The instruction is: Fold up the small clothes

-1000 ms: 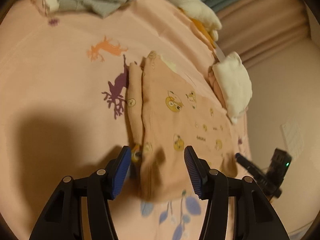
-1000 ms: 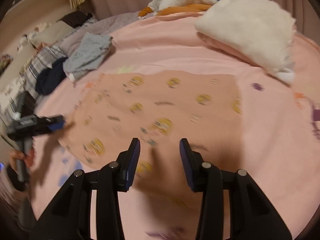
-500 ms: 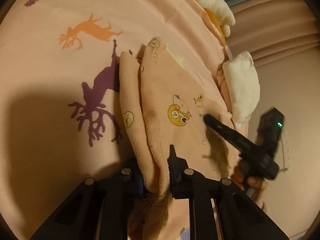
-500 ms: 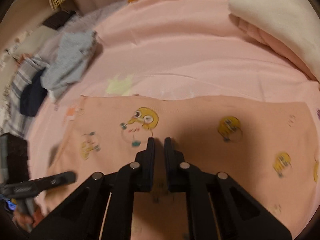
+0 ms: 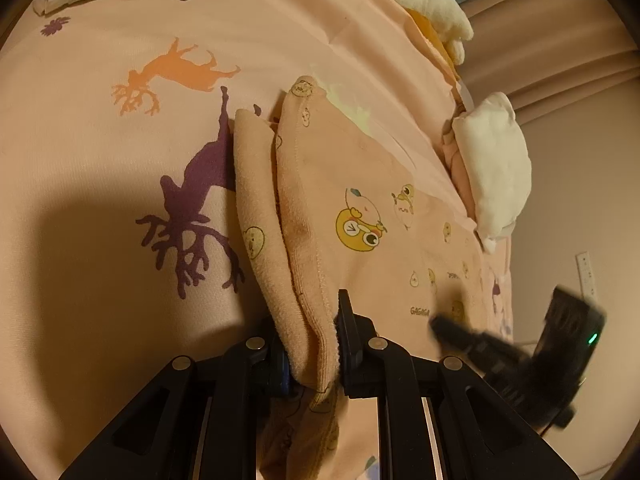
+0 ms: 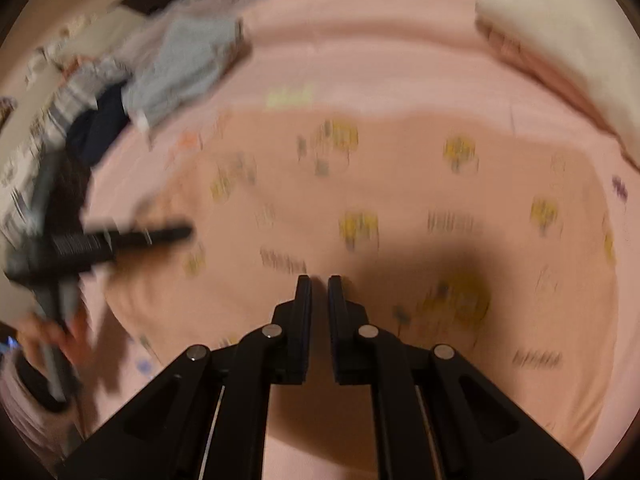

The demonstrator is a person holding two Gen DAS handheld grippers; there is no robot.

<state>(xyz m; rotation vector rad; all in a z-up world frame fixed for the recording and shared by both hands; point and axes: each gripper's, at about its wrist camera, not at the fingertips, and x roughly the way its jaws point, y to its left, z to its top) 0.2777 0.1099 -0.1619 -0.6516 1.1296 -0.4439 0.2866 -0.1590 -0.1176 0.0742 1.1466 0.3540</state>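
Observation:
A peach baby garment [image 5: 360,184] printed with yellow cartoon figures lies flat on the pink bed sheet [image 5: 80,160]. Its left side is folded into a raised double ridge. My left gripper [image 5: 310,320] is shut on the near end of that ridge, and the cloth bulges up between the pads. In the right wrist view the garment [image 6: 400,184] spreads wide and blurred. My right gripper [image 6: 319,278] hovers over its near part with the jaws shut, and I see no cloth between them. The right gripper [image 5: 436,322] also shows blurred at the garment's right edge. The left gripper [image 6: 188,232] reaches in from the left.
A heap of grey and dark clothes [image 6: 188,60] lies at the far left of the bed. Folded white cloth [image 6: 560,40] sits at the far right, also seen by the bed's edge [image 5: 496,164]. A person's hand [image 6: 68,344] holds the left gripper. A wall [image 5: 580,200] stands beyond the bed.
Both grippers went from open to shut. The left one closed on the garment's folded ridge and has held still since. The right one closed, then swept on across the garment, now blurred.

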